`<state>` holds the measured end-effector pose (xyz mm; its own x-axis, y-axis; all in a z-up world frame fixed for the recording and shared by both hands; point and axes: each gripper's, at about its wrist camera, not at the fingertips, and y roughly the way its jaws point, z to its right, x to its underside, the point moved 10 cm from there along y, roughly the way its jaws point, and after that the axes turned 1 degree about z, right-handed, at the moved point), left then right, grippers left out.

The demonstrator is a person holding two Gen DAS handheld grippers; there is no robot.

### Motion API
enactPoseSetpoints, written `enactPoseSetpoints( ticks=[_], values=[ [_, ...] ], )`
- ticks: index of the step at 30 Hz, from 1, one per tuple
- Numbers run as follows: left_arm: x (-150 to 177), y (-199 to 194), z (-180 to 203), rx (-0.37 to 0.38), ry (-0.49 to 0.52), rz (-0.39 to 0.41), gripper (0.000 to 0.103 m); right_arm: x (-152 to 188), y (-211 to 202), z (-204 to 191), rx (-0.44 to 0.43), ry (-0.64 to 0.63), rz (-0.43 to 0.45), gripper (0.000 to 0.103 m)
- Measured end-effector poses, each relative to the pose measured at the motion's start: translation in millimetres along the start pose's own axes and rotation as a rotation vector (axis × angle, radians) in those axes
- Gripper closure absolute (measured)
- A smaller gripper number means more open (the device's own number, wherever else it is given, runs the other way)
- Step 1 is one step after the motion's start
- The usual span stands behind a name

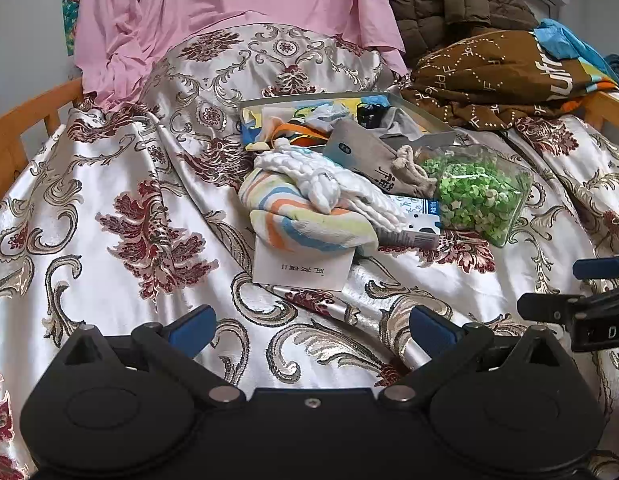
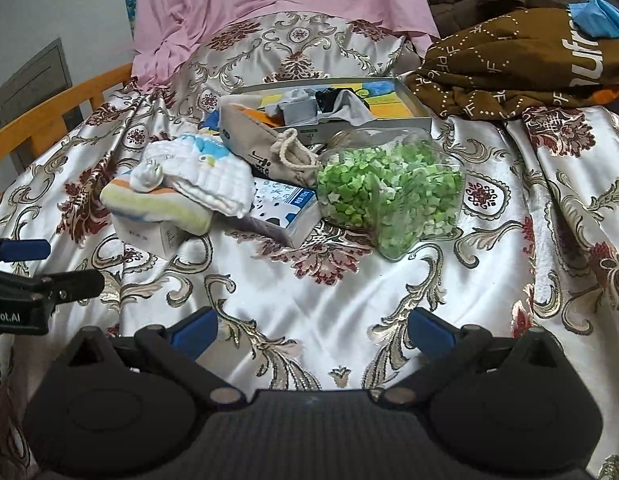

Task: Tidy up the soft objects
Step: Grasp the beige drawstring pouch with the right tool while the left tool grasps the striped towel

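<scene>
Both tools hover low over the bed's patterned bedspread (image 1: 109, 184), nothing in either one. The left hand-held gripper (image 1: 311, 330) has its blue fingers spread wide apart, and the striped towel (image 1: 305, 220) lies straight ahead of it, well clear, with a white knitted cloth (image 1: 329, 178) draped on top. The right hand-held gripper (image 2: 313, 330) is spread just as wide; that pile sits ahead and to its left, the jar of green bits (image 2: 389, 196) ahead and slightly right, the open box (image 2: 409, 110) of small cloths beyond.
</scene>
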<state>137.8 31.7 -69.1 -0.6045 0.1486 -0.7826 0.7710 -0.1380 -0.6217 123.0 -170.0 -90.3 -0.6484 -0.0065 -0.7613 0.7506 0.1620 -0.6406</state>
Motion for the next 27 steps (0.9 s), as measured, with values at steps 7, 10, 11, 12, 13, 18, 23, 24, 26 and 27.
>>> enactPoseSetpoints(
  ticks=[7,10,11,12,13,18,23,24,26,27],
  values=[
    [-3.7,-1.8,-5.5,-0.009,0.000,0.014,0.001,0.4,2.2,-1.7,0.002,-0.008,0.003,0.000],
    [-7.7,-2.1,-8.0,-0.011,-0.003,0.023,0.001,-0.2,2.4,-3.2,-0.005,-0.012,0.011,0.000],
    [-9.6,-2.1,-8.6,-0.011,-0.002,0.028,0.001,-0.6,2.5,-3.8,-0.008,-0.015,0.014,0.000],
    [-11.5,-2.0,-8.9,-0.010,0.001,0.033,0.001,-1.2,2.5,-4.3,-0.011,-0.017,0.018,0.000],
    [-14.0,-2.2,-9.1,-0.010,0.006,0.039,0.001,-2.3,2.4,-4.7,-0.011,-0.020,0.022,0.000],
    [-31.0,-1.8,-9.7,-0.002,0.030,0.080,0.001,-12.8,2.5,-4.7,-0.013,-0.028,0.053,0.000],
    [-51.8,0.9,-14.9,0.006,0.041,0.117,0.001,-31.9,6.7,-4.7,-0.010,-0.052,0.087,0.000],
    [-56.8,1.1,-16.6,0.008,0.044,0.127,0.001,-36.8,7.4,-4.6,-0.010,-0.057,0.098,0.000],
    [-66.7,1.6,-19.1,0.021,0.059,0.142,0.001,-47.5,10.8,-5.4,-0.010,-0.070,0.115,0.000],
    [-72.6,2.2,-20.6,0.027,0.071,0.150,0.001,-53.6,13.4,-5.9,-0.009,-0.080,0.122,0.000]
  ],
)
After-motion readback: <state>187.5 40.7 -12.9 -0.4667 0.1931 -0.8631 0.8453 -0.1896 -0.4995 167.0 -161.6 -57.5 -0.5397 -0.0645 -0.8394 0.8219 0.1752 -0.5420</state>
